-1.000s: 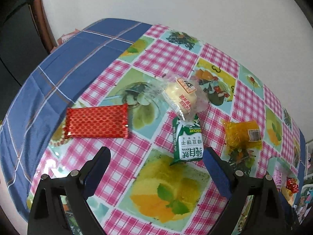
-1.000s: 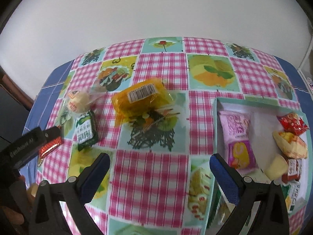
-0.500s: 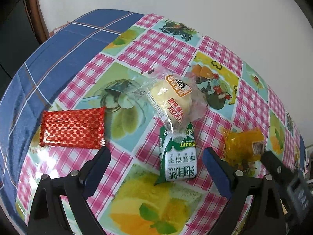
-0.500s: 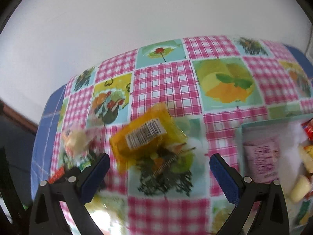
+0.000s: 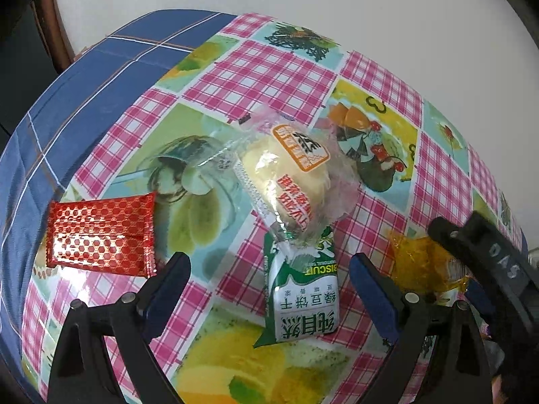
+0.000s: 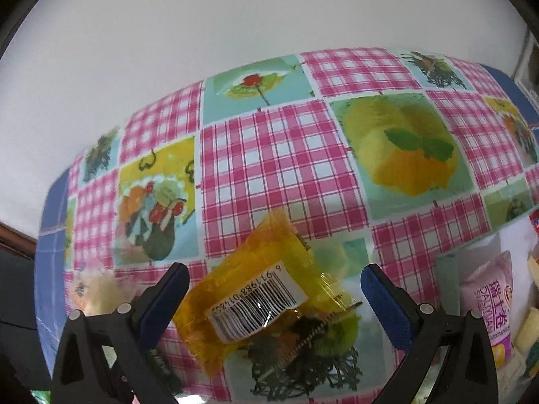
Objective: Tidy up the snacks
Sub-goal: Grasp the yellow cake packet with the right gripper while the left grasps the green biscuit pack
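Observation:
My left gripper (image 5: 269,289) is open, its fingers either side of a green biscuit packet (image 5: 301,298) lying on the tablecloth. A clear-wrapped yellow bun (image 5: 286,181) lies just beyond it, overlapping its top. A red foil packet (image 5: 101,239) lies to the left. My right gripper (image 6: 274,298) is open, its fingers either side of a yellow packet with a barcode (image 6: 256,299); that packet also shows in the left wrist view (image 5: 421,266), partly behind the right gripper's body. The bun shows blurred at left in the right wrist view (image 6: 96,289).
A tray (image 6: 448,262) at the right holds a pink packet (image 6: 495,303) and other snacks. The checked fruit-print tablecloth (image 6: 279,168) covers the table, with blue cloth (image 5: 84,101) at the left. A white wall stands behind.
Both grippers have moved forward and lower. The left now frames the green biscuit packet, the right frames the yellow packet. The right gripper's body has come into the left wrist view.

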